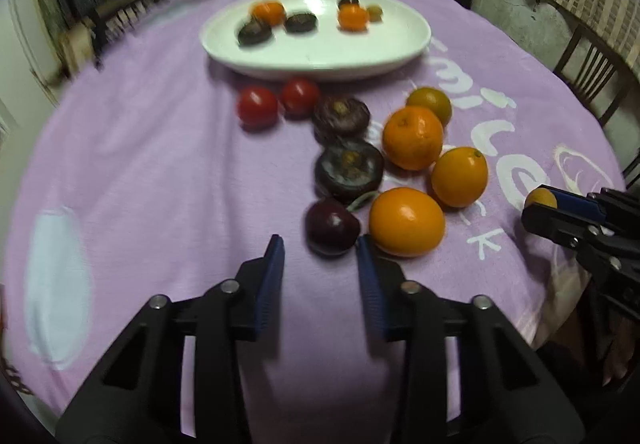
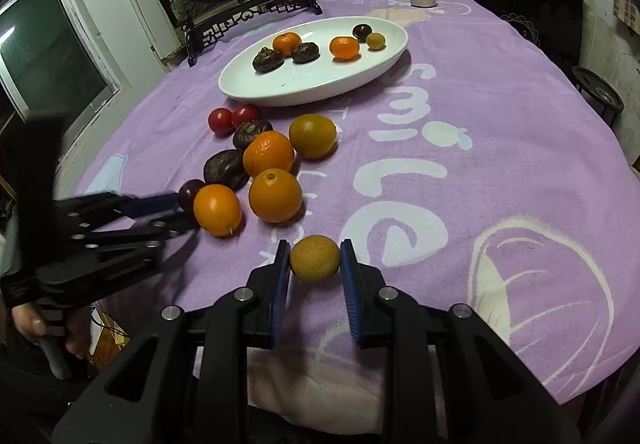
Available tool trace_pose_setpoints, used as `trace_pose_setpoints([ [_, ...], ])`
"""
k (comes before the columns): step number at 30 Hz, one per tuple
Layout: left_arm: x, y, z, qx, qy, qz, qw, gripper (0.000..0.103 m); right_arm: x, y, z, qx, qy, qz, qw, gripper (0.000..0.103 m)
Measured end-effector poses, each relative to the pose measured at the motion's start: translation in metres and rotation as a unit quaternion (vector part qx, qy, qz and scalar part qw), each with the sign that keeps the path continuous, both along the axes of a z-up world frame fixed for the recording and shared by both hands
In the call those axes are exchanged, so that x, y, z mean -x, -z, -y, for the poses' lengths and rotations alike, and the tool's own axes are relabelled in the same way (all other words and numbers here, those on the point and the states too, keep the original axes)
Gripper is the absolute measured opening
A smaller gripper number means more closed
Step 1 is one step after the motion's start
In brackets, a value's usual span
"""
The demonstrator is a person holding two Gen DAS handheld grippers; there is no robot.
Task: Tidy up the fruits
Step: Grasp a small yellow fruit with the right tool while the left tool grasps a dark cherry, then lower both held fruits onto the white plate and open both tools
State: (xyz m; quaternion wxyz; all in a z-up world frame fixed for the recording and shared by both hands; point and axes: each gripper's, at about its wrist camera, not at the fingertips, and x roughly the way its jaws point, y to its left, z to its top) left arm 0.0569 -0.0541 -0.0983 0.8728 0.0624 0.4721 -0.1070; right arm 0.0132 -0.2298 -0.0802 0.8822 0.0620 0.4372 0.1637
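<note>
The white plate [image 2: 304,84] is the landmark here, lying at the far side of the purple cloth [image 2: 500,124] with several fruits already in it and bare room along its near half. The right gripper [image 2: 315,258] holds a small tan fruit [image 2: 315,257] — pads pressed on both its sides — well short of the plate and to the right of the loose pile of oranges; the fruit is round, so no axis matters, and the way to the plate's right end runs over open cloth. The left gripper [image 1: 320,250] has its jaws narrowed around a dark cherry [image 1: 331,227] at the pile's near end, farthest from the plate; whether the pads actually press it I cannot tell. An orange [image 1: 406,222] sits just beside the right pad — the tight spot. For the left, the pile lies between cherry and plate, so a lift before travelling looks wise.
</note>
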Motion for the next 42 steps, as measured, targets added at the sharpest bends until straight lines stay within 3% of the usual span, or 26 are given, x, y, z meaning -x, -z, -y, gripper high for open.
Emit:
trace_pose_setpoints([
  [3,-0.005,0.000,0.003,0.010,0.004,0.006,0.9999,0.037,0.000,0.000,0.000,0.000,0.002,-0.001,1.000,0.026],
  [5,-0.007,0.000,0.002,0.021,0.005,0.008,0.9997,0.031,0.000,0.000,-0.001,0.001,0.000,-0.003,1.000,0.026],
  [10,0.000,-0.004,-0.002,0.033,0.005,0.012,0.9994,0.031,-0.002,-0.001,-0.006,0.004,-0.004,-0.002,1.000,0.026],
  [19,-0.004,-0.037,-0.022,0.053,-0.001,0.040,0.9978,0.031,-0.017,-0.010,-0.014,0.009,-0.011,0.003,1.000,0.026],
  [25,-0.055,-0.064,-0.033,0.057,-0.019,0.055,0.9967,0.031,-0.059,-0.038,-0.028,0.027,-0.021,0.036,0.999,0.026],
  [30,-0.139,-0.088,-0.028,0.046,-0.040,0.066,0.9959,0.031,-0.136,-0.056,-0.048,0.033,-0.035,0.045,0.998,0.026],
  [32,-0.165,-0.086,-0.023,0.055,-0.041,0.053,0.9962,0.031,-0.176,-0.057,-0.059,0.045,-0.035,0.045,0.997,0.026],
  [36,-0.209,-0.063,-0.021,0.070,-0.056,0.017,0.9959,0.031,-0.220,-0.040,-0.068,0.064,-0.034,0.026,0.997,0.026],
  [42,-0.219,-0.054,-0.025,0.078,-0.056,0.013,0.9953,0.031,-0.234,-0.024,-0.068,0.060,-0.037,0.013,0.997,0.026],
])
